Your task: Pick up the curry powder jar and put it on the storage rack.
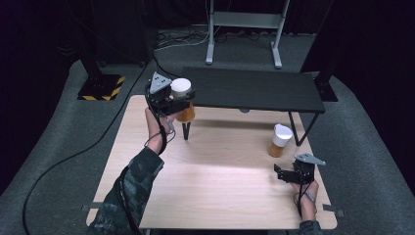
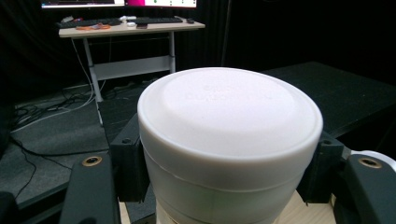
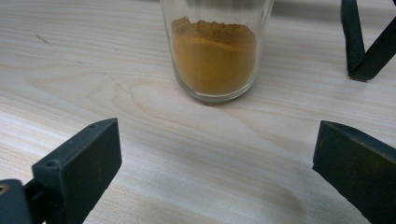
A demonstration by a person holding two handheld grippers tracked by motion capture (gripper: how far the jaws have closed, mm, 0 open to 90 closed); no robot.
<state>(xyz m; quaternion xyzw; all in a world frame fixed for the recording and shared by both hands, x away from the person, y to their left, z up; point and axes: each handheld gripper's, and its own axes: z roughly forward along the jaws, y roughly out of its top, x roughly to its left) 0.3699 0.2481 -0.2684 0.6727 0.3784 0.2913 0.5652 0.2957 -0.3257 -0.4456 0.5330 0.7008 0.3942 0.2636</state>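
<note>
Left tool (image 1: 177, 102) grips a smooth white-capped jar (image 2: 229, 140); right tool (image 3: 215, 163), jaws apart, faces a glass jar (image 3: 215, 51) of orange powder on the woodgrain worktop (image 3: 93, 70).

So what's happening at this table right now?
A person works with a gripper in each hand. The left gripper is shut on a white-capped jar of orange powder, held up at the near edge of the black shelf. The right gripper rests low with its jaws open, facing a second jar of the same powder that stands on the wooden table by the shelf's leg, apart from the jaws.
</note>
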